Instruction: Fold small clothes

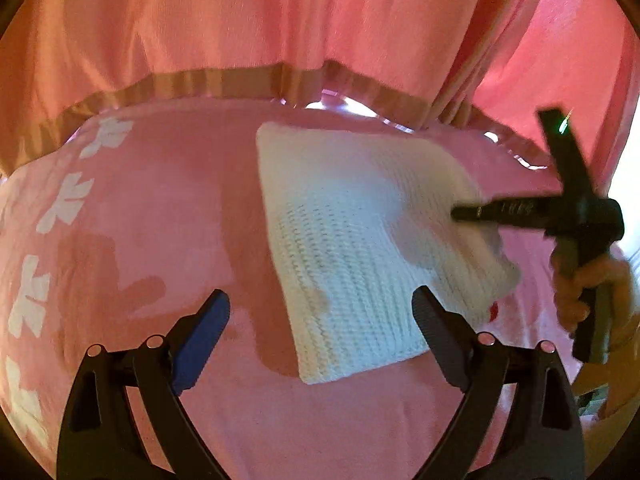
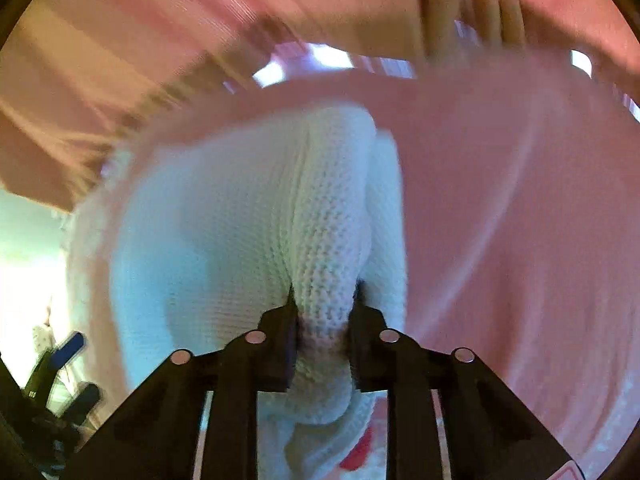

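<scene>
White knit garment (image 2: 256, 216) pinched by R gripper (image 2: 322, 304), ridge bunched btwn fingers. L gripper (image 1: 320, 312) spread wide, nothing held, above pink cloth (image 1: 160, 208).

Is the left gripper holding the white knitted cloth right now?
No, the left gripper is wide open above the pink cover, touching nothing.

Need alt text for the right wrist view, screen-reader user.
Right hand-held gripper pinches a raised fold of a white knitted garment between its two black fingers, on a pink cloth surface. Pink curtains hang blurred behind, and the left hand-held gripper shows at the lower left edge.
</scene>
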